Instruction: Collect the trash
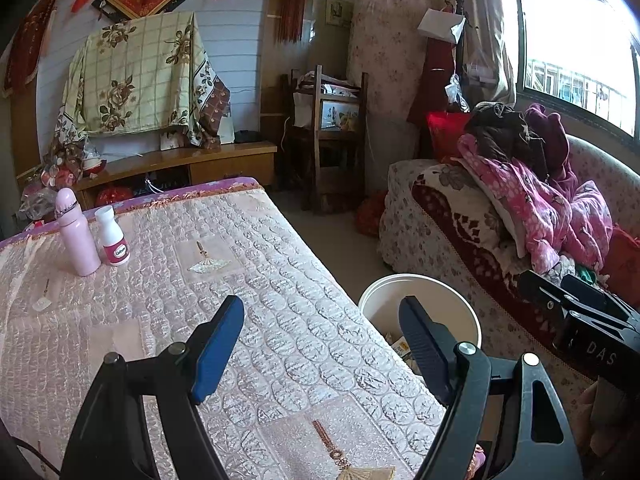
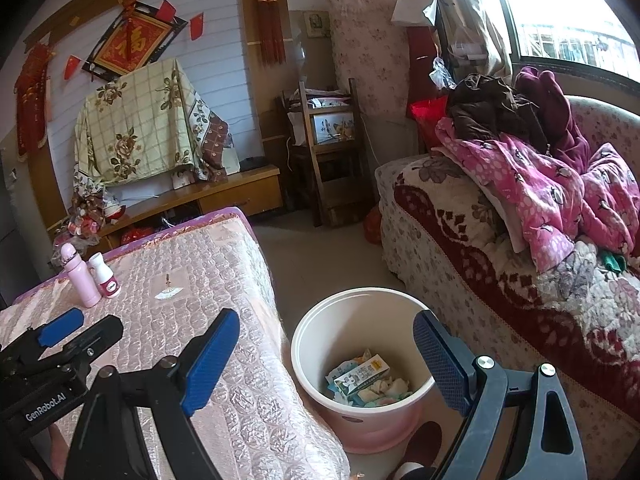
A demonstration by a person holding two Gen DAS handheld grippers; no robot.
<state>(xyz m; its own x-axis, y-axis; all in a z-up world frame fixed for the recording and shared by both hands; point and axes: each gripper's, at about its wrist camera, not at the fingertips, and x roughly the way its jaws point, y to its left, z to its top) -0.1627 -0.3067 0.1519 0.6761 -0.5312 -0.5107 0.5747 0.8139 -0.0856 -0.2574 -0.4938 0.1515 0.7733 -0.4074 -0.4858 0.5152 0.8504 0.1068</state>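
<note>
A white and pink trash bin stands on the floor between the table and the sofa, holding a small carton and crumpled wrappers. In the left wrist view only part of the bin's rim shows. My right gripper hangs open above the bin with nothing between its blue pads. My left gripper is open and empty over the table's right edge. A pink bottle and a white bottle with a pink label stand at the table's far left.
The table wears a pink quilted cover. A sofa piled with pink and maroon clothes lines the right side under a window. A wooden chair and a low cabinet stand at the back. A shoe toe shows beside the bin.
</note>
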